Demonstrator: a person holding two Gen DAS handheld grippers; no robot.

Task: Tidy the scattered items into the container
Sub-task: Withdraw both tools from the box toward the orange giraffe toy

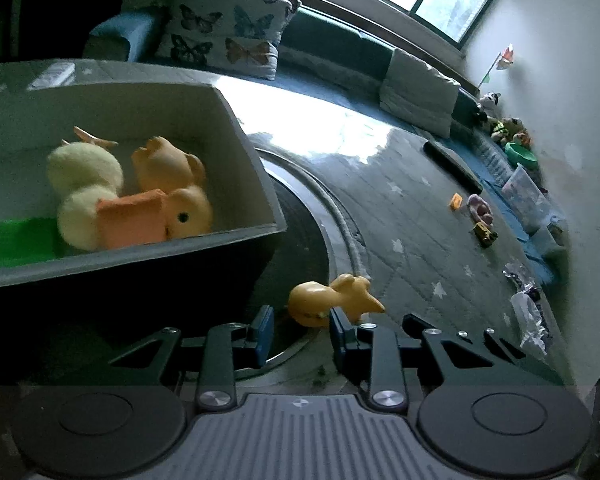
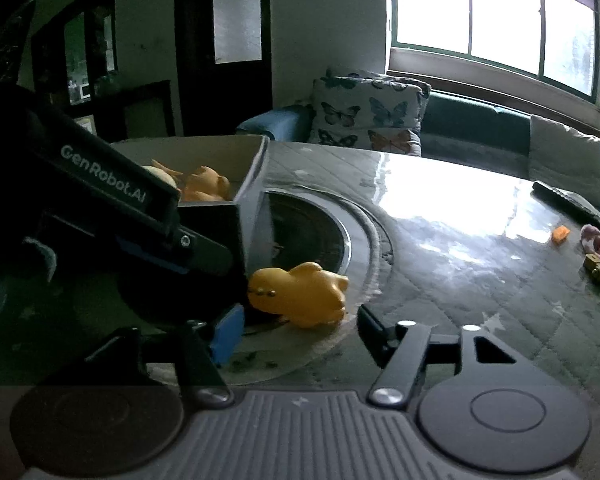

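Observation:
A grey box (image 1: 256,160) stands on the table and holds yellow plush ducks (image 1: 84,176), an orange rubber toy (image 1: 166,164), an orange block (image 1: 130,220) and a green piece (image 1: 24,240). An orange rubber duck toy (image 1: 332,298) lies on the table just beyond my left gripper (image 1: 302,332), which is open and empty. In the right wrist view the same toy (image 2: 300,292) lies just ahead of my open, empty right gripper (image 2: 300,332). The left gripper's body (image 2: 112,200) covers part of the box (image 2: 252,196).
A round black inset (image 1: 300,220) with a metal ring sits in the quilted tabletop. Small toys (image 1: 480,216), an orange piece (image 2: 560,235) and a black remote (image 1: 452,166) lie at the far right. Plastic bags (image 1: 528,308), a sofa and a butterfly cushion (image 1: 228,28) lie beyond.

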